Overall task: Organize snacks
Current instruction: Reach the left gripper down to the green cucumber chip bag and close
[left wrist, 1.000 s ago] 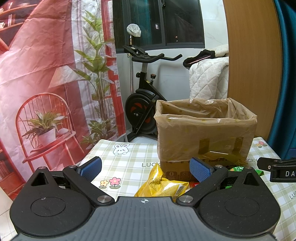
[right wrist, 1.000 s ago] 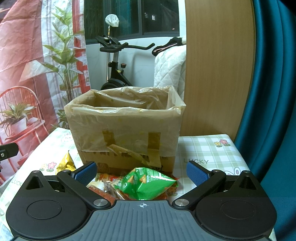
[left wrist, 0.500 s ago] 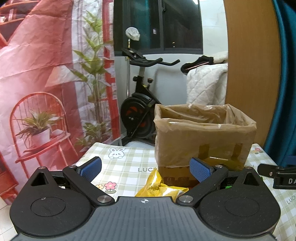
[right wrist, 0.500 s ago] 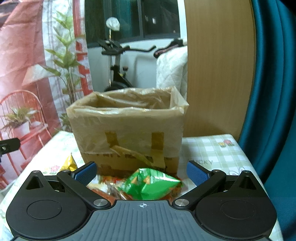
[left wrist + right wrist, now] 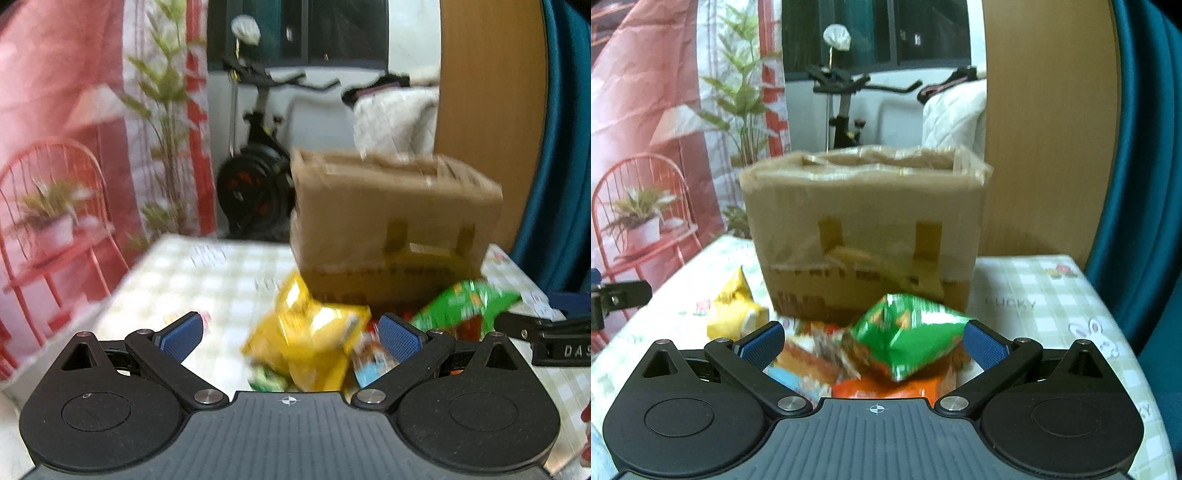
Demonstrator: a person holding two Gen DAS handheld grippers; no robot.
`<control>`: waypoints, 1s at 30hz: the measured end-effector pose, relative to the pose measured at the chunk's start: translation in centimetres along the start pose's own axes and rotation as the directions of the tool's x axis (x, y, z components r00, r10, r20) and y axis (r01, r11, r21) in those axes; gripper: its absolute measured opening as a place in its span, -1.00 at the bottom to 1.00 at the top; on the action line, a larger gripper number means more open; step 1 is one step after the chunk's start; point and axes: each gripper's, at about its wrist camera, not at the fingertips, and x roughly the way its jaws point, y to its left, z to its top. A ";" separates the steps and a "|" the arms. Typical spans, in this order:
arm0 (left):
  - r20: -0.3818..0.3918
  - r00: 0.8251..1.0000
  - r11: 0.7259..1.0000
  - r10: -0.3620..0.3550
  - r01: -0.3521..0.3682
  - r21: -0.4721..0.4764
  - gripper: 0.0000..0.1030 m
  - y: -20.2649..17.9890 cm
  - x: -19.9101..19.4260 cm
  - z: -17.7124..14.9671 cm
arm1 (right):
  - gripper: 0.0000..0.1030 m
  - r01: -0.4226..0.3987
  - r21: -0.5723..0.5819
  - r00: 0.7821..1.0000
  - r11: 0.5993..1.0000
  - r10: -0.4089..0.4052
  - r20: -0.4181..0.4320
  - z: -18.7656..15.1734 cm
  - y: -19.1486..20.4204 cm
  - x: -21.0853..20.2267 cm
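Two grippers hang level over the checked tablecloth, both aimed at the cardboard box, which I will use as the landmark. The left gripper has its jaws spread wide and holds nothing; a yellow snack bag lies between its blue pads, just in front of the box's left corner, one pointed corner tilted up toward the box. The right gripper is equally wide and empty, with a green snack bag between its fingers, just in front of the box, its long axis running across the jaws. That bag rests on a heap of orange and blue packets. Bare cloth lies right of the box, up to the table's edge. The left view is blurred.
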 end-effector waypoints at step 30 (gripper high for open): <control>-0.324 0.898 0.893 -0.297 0.142 -0.426 0.99 0.9 7.8 -7.2 | 0.99 -0.065 -0.104 0.983 0.992 0.046 -0.176 -5.9 1.5 3.8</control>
